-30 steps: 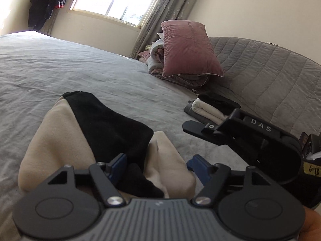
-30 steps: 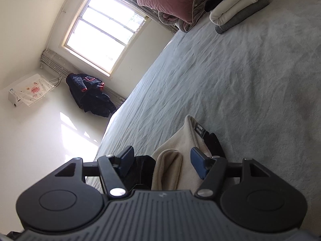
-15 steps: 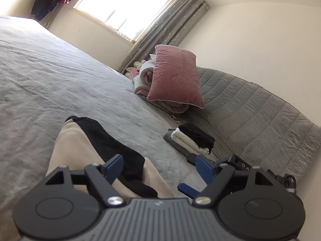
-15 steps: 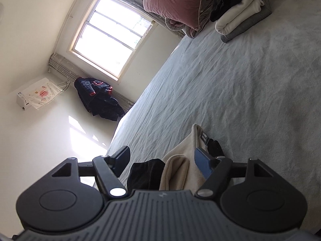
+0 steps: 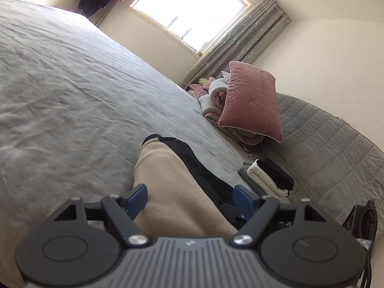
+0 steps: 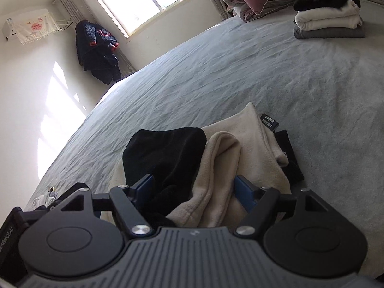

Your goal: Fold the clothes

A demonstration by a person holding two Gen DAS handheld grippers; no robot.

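A beige and black fleece garment (image 5: 168, 180) lies bunched on the grey bed. My left gripper (image 5: 190, 198) has its jaws wide apart, one on each side of the garment's beige fold, not pinching it. In the right wrist view the same garment (image 6: 216, 158) shows a black part (image 6: 163, 151) and a small black label (image 6: 268, 121). My right gripper (image 6: 194, 189) also stands open, its blue pads either side of the bunched cloth. Part of the right gripper's black body (image 5: 283, 223) shows low right in the left wrist view.
A stack of folded clothes (image 6: 328, 21), black on white on grey, sits on the bed's far side; it also shows in the left wrist view (image 5: 266, 177). A pink pillow (image 5: 252, 103) rests on rolled bedding. A quilted grey headboard (image 5: 336, 144), a window and a hanging dark jacket (image 6: 96, 50) lie beyond.
Both grippers have tilted and shifted around the garment. The left camera swung left, so the right gripper now shows only at its lower right. Both jaws stay open.
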